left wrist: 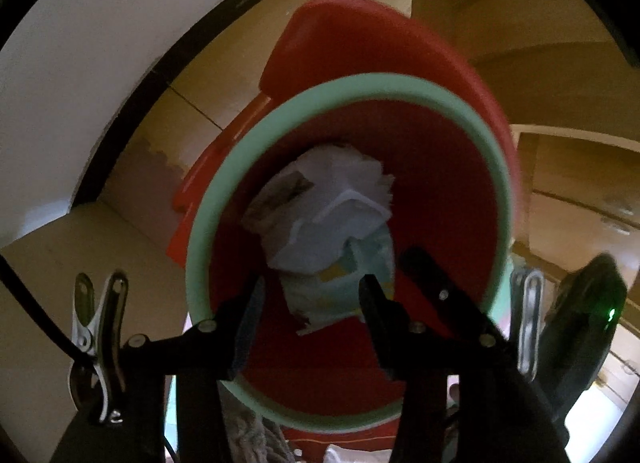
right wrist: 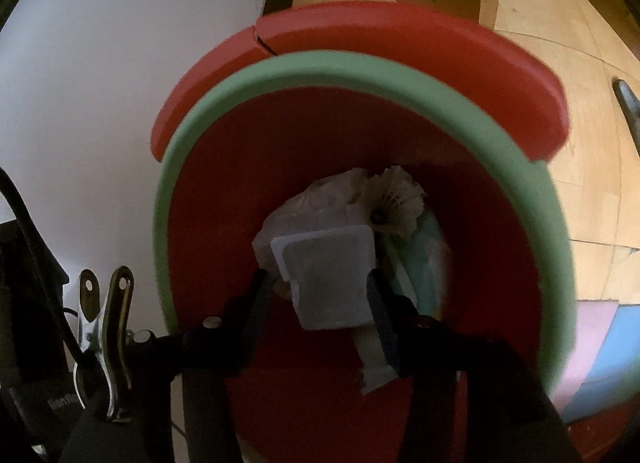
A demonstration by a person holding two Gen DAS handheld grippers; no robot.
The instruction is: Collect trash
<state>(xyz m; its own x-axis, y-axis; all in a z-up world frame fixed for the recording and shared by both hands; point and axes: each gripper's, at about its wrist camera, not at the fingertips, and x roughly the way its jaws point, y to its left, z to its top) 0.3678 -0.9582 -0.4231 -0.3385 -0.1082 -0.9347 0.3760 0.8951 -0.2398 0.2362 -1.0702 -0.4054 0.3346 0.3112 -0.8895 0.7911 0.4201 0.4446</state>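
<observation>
A pale wooden floor (right wrist: 540,75) meets a white wall (right wrist: 120,83) along a dark skirting board (left wrist: 160,67), with pink and blue mats (right wrist: 608,343) on the floor.

Your left gripper (left wrist: 310,299) and right gripper (right wrist: 318,295) both show black fingers with silver rivets, dark grey pads, a steel spring clamp (left wrist: 100,347) at the left side and a black cable (left wrist: 36,311).
</observation>
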